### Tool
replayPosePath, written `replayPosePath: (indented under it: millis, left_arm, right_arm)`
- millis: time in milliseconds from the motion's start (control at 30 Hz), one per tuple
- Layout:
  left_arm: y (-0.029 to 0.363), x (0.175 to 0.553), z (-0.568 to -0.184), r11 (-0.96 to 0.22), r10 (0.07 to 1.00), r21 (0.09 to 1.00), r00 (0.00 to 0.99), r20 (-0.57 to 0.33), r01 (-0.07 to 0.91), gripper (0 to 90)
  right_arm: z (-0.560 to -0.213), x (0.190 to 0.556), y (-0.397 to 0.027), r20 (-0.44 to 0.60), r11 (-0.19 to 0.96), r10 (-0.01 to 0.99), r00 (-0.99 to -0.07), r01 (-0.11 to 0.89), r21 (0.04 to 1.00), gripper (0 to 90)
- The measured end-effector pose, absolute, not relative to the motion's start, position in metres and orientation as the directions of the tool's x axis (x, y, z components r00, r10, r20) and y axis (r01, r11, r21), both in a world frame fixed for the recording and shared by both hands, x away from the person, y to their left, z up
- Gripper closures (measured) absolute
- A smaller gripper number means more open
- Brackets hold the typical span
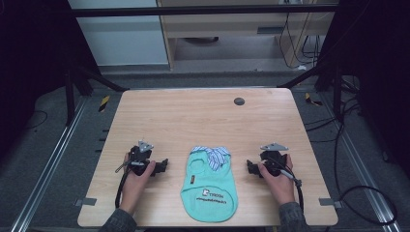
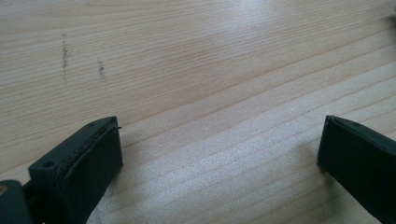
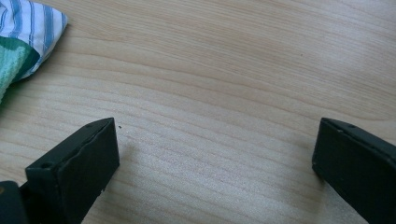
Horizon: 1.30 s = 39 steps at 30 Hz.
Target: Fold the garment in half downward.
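Note:
A small mint-green garment (image 1: 209,186) with a blue-and-white striped collar lies flat near the table's front edge, between my two hands. My left gripper (image 1: 162,166) rests on the wood to its left, its jaws pointing toward the garment. In the left gripper view the left gripper (image 2: 219,144) stands open over bare wood. My right gripper (image 1: 250,166) rests on the table to the garment's right. In the right gripper view the right gripper (image 3: 215,144) is open with nothing between its jaws, and the striped collar (image 3: 32,28) shows at the upper left.
The wooden table (image 1: 203,116) has a small dark round disc (image 1: 239,101) near its far edge. Black frame struts stand at both far corners. Cables trail from each gripper toward the front edge, and more lie on the floor at the right.

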<state>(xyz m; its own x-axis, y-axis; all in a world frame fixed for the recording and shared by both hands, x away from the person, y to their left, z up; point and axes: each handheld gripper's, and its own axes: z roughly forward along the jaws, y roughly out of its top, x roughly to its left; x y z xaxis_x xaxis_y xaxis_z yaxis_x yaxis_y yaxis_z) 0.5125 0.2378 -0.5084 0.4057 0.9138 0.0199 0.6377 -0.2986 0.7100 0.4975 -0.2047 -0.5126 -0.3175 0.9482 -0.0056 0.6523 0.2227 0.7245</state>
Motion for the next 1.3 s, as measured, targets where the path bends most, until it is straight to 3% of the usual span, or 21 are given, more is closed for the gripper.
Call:
replayPosePath:
  millis: [533, 633, 667, 767, 900, 1167, 1300]
  left_arm:
    - [0.239, 0.51, -0.508, -0.308, 0.906, 0.711, 0.424, 0.016, 0.632, 0.0]
    - [0.239, 0.509, -0.505, -0.308, 0.9, 0.713, 0.435, 0.005, 0.63, 3.7]
    - [0.239, 0.509, -0.503, -0.312, 0.897, 0.714, 0.443, 0.002, 0.627, 7.4]
    - [0.236, 0.509, -0.495, -0.306, 0.886, 0.73, 0.463, -0.017, 0.612, 7.1]
    - [0.231, 0.515, -0.48, -0.323, 0.859, 0.738, 0.511, -0.034, 0.593, 8.3]
    - [0.209, 0.538, -0.463, -0.348, 0.818, 0.724, 0.57, -0.075, 0.595, 20.0]
    - [0.193, 0.551, -0.456, -0.384, 0.8, 0.71, 0.597, -0.064, 0.59, 24.2]
  right_arm:
    - [-0.513, 0.497, -0.204, -0.008, 0.222, 0.949, -0.315, 0.653, 0.724, 0.7]
    - [-0.513, 0.497, -0.204, -0.008, 0.222, 0.949, -0.315, 0.652, 0.725, 0.9]
    - [-0.512, 0.496, -0.204, 0.0, 0.217, 0.949, -0.316, 0.652, 0.726, 3.1]
    - [-0.509, 0.495, -0.202, -0.005, 0.236, 0.94, -0.341, 0.642, 0.73, 16.9]
    - [-0.499, 0.495, -0.198, 0.001, 0.252, 0.928, -0.373, 0.63, 0.734, 25.5]
    - [-0.477, 0.507, -0.185, 0.012, 0.33, 0.878, -0.478, 0.626, 0.707, 56.0]
    - [-0.47, 0.518, -0.173, 0.04, 0.35, 0.851, -0.523, 0.623, 0.699, 66.7]
